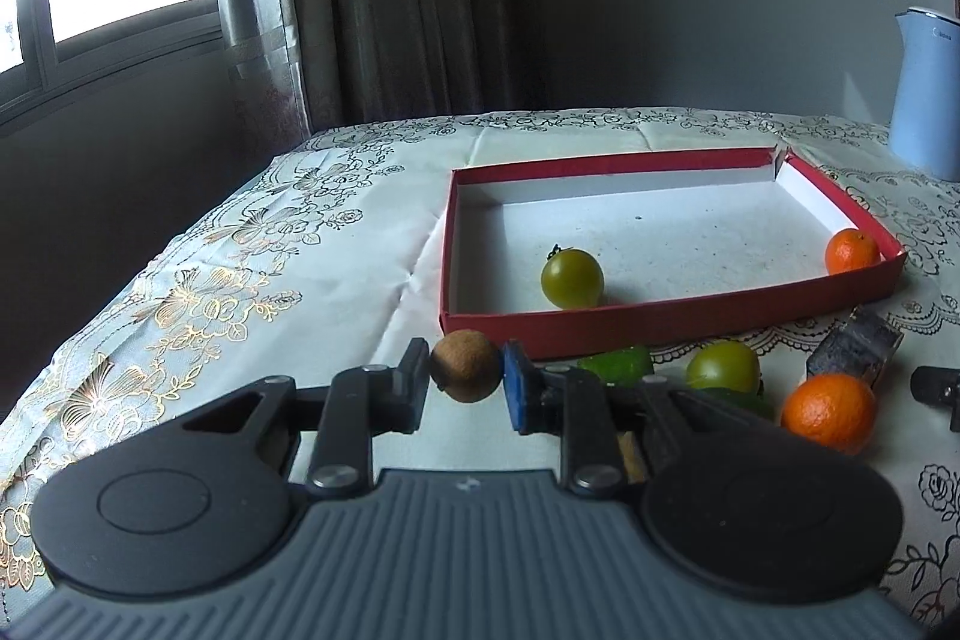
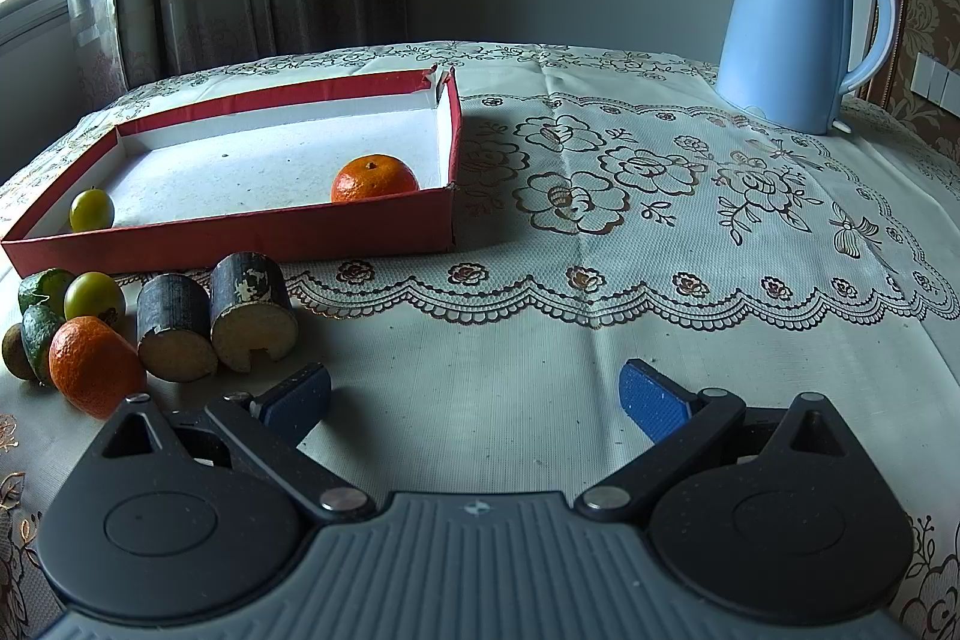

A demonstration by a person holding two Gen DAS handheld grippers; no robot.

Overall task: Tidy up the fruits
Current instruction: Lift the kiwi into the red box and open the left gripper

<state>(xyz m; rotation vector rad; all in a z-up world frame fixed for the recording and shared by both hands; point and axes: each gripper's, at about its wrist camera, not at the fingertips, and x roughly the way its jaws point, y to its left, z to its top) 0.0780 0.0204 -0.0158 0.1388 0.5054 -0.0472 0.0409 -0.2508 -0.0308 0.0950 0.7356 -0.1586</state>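
Note:
My left gripper is shut on a small brown round fruit, held just in front of the near wall of the red tray. The tray holds a green fruit and an orange. On the cloth in front of the tray lie an orange, a green round fruit and dark green fruits. My right gripper is open and empty over bare cloth, right of the fruit pile. In the right wrist view, the tray shows its orange.
Two dark cylinder pieces lie between the fruit pile and my right gripper. A light blue kettle stands at the back right. The table drops off at the left edge, with a curtain and window behind.

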